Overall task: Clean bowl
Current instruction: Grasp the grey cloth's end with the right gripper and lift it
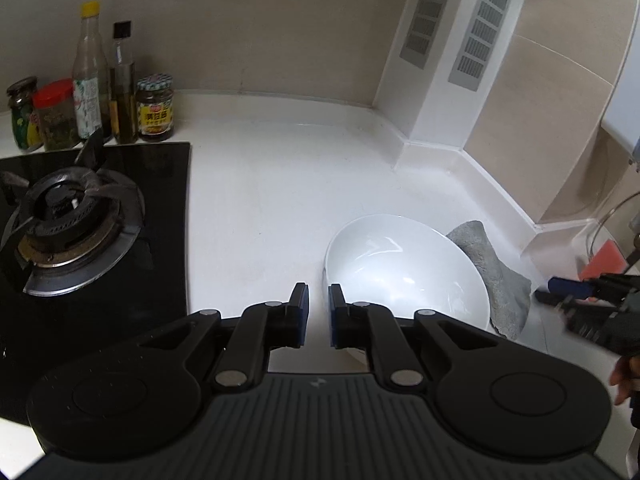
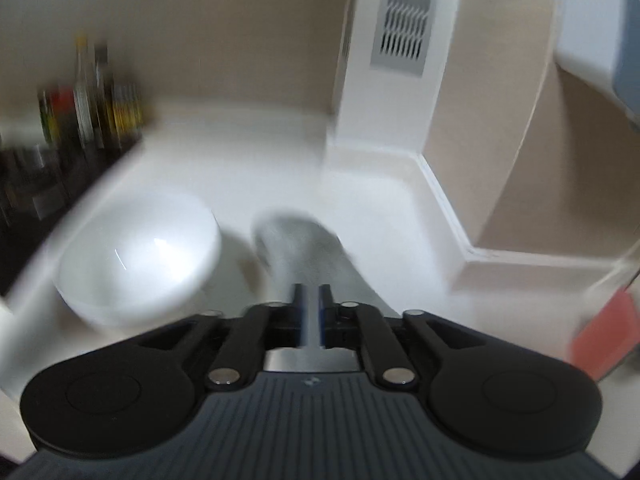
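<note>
A white bowl (image 1: pixel 404 276) (image 2: pixel 136 260) stands on the white counter (image 1: pixel 260 200). A grey cloth (image 1: pixel 500 280) (image 2: pixel 304 248) lies against its right side. My left gripper (image 1: pixel 318 312) sits at the bowl's near left rim, and only white shows in the narrow gap between its jaws. My right gripper (image 1: pixel 556 294) (image 2: pixel 312 300) is just right of the cloth's edge with its jaws apart. In the blurred right wrist view the cloth's near end reaches its fingertips, and no grip on it is visible.
A black gas hob (image 1: pixel 80 220) fills the left, with several bottles and jars (image 1: pixel 120 100) behind it. A boxed-in wall corner with vents (image 1: pixel 476 40) rises behind the bowl. An orange-red object (image 1: pixel 604 260) and a curved tap (image 1: pixel 608 216) sit far right. A hand (image 1: pixel 622 380) shows at the right edge.
</note>
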`<state>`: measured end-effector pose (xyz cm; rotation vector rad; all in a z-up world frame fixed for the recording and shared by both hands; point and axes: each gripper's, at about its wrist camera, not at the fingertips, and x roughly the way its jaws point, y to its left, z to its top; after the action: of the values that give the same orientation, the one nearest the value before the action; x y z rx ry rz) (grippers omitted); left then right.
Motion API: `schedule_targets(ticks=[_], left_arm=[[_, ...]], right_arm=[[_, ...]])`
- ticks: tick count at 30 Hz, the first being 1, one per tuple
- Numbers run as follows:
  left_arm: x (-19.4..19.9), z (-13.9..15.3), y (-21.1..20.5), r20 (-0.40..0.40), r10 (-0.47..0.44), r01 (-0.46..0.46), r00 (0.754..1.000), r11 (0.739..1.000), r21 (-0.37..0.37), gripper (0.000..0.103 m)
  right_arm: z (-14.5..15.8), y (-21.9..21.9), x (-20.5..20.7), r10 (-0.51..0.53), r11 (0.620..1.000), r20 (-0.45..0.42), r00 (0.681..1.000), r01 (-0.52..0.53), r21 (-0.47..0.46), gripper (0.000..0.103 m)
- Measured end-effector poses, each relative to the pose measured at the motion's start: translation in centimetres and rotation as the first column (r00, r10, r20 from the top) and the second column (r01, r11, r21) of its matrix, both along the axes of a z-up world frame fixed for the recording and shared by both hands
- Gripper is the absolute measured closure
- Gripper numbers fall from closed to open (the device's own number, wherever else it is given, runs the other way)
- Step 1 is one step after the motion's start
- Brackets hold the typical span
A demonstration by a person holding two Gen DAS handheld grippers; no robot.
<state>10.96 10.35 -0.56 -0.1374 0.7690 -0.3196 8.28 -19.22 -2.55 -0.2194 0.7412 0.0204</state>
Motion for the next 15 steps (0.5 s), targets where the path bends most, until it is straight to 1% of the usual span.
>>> schedule_targets(ticks=[2,5,8,10,11,12,14,15], left_arm=[[0.0,-0.1,-0.1,-0.005,0.000,0.000,1.000,1.000,-0.005,0.093],[0.2,-0.3,-0.3,-0.013,-0.002,0.002,1.000,1.000,-0.007,0.093],[0.3,-0.4,-0.5,-0.014,-0.005,0.004,1.000,1.000,-0.003,0.093],[0.3,-0.3,-0.4,-0.014,-0.009,0.009,1.000,1.000,-0.011,0.093],[0.4,-0.3,-0.4,-0.014,-0.012,0.012,1.000,1.000,-0.015,0.093],[0.5,-0.3,-0.3,-0.017,-0.014,0.013,1.000,1.000,-0.019,0.093],[0.8,-0.3,-0.1,-0.021,-0.017,0.017,1.000,0.999,-0.027,0.093],[0.9,-0.3,0.0,-0.022,-0.022,0.021,1.000,0.999,-0.027,0.093]], right_arm=[[-0.9,0.5,0.0,0.023,0.999,-0.020,1.000,-0.024,-0.044,0.074],[-1.8,1.6,0.3,0.067,0.992,-0.024,0.997,-0.070,-0.108,0.074],[-3.2,3.0,1.1,0.127,0.975,-0.065,0.990,-0.136,-0.174,0.074],[-4.3,3.8,1.2,0.129,0.957,-0.071,0.989,-0.143,-0.253,0.076],[-4.5,3.9,1.2,0.122,0.951,-0.063,0.990,-0.135,-0.278,0.085],[-4.5,3.8,1.0,0.121,0.952,-0.053,0.991,-0.131,-0.276,0.099],[-4.1,3.4,0.6,0.108,0.958,-0.047,0.993,-0.117,-0.260,0.099],[-3.7,3.0,0.4,0.097,0.968,-0.041,0.995,-0.103,-0.231,0.099]])
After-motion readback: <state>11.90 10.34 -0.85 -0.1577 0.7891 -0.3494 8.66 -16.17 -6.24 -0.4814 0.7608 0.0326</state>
